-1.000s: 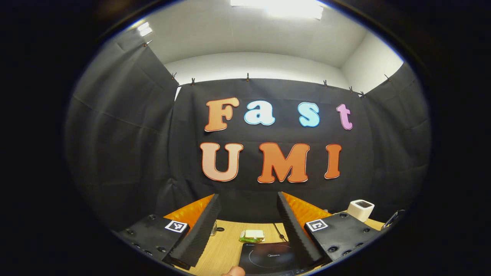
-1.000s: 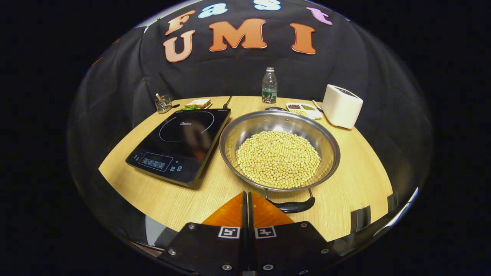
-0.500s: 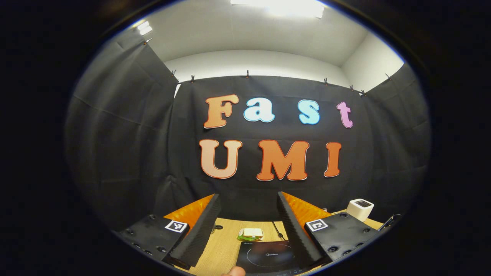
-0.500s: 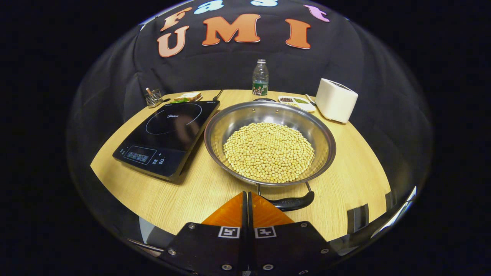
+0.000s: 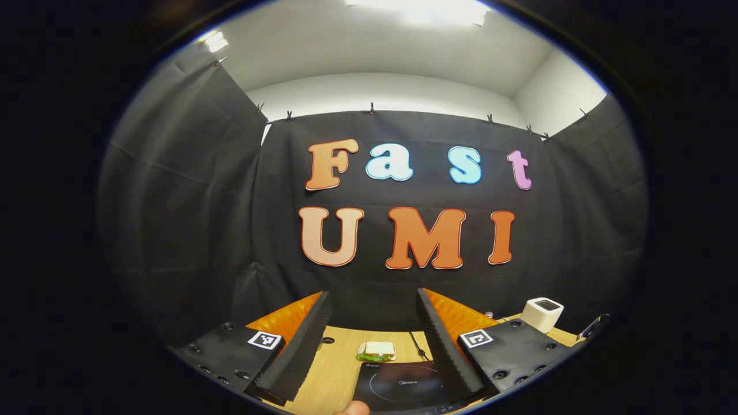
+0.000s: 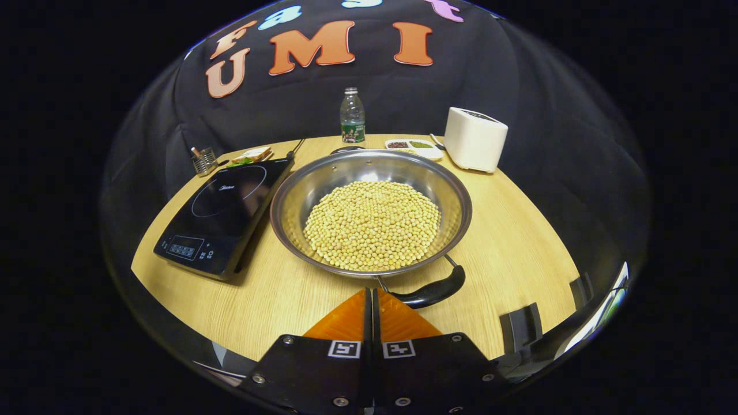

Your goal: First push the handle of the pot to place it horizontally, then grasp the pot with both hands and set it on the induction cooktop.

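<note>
A wide steel pot [image 6: 450,190] full of yellow beans sits mid-table in the right gripper view. Its near black handle [image 6: 429,293] lies just right of my right gripper [image 6: 372,293], whose orange fingers are pressed together with nothing between them. A second handle shows at the pot's far rim. The black induction cooktop [image 6: 222,210] lies left of the pot. In the left gripper view my left gripper [image 5: 372,305] stands open, tilted up toward the wall, above the cooktop [image 5: 400,386].
At the back of the table stand a water bottle [image 6: 352,116], a white box-shaped appliance [image 6: 475,140], a divided snack dish [image 6: 412,146], a sandwich [image 6: 252,154] and a wire holder [image 6: 203,161]. A fingertip [image 5: 353,407] shows at the bottom of the left gripper view.
The right gripper has swung right, so the pot and cooktop slid left in its view; the near handle now sits at a slant by its tips. The left gripper barely moved.
</note>
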Motion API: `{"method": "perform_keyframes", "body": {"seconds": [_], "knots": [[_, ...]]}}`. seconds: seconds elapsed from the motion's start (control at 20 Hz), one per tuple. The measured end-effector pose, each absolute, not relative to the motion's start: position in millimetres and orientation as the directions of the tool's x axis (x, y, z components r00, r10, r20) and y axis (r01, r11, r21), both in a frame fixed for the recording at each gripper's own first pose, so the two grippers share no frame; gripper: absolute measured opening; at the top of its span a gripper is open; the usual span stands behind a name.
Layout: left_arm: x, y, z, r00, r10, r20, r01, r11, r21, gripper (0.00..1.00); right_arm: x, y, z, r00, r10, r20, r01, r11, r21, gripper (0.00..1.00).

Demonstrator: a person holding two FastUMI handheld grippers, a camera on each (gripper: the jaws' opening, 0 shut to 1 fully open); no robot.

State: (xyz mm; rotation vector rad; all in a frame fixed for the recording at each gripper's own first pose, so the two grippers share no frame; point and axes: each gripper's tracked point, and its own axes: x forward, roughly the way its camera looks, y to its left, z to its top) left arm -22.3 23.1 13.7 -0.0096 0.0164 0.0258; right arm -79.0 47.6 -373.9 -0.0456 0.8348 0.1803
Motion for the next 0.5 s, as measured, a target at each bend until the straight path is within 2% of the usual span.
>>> {"method": "perform_keyframes", "body": {"seconds": [0.5], "knots": [[-17.8,13.5,8.7,0.999,0.018,-0.033,-0.018,1.000,-0.013,0.99,-62.7,12.3,-383.3,0.654,0.091,-0.751,-0.097,0.995,0.036,0.00]]}}
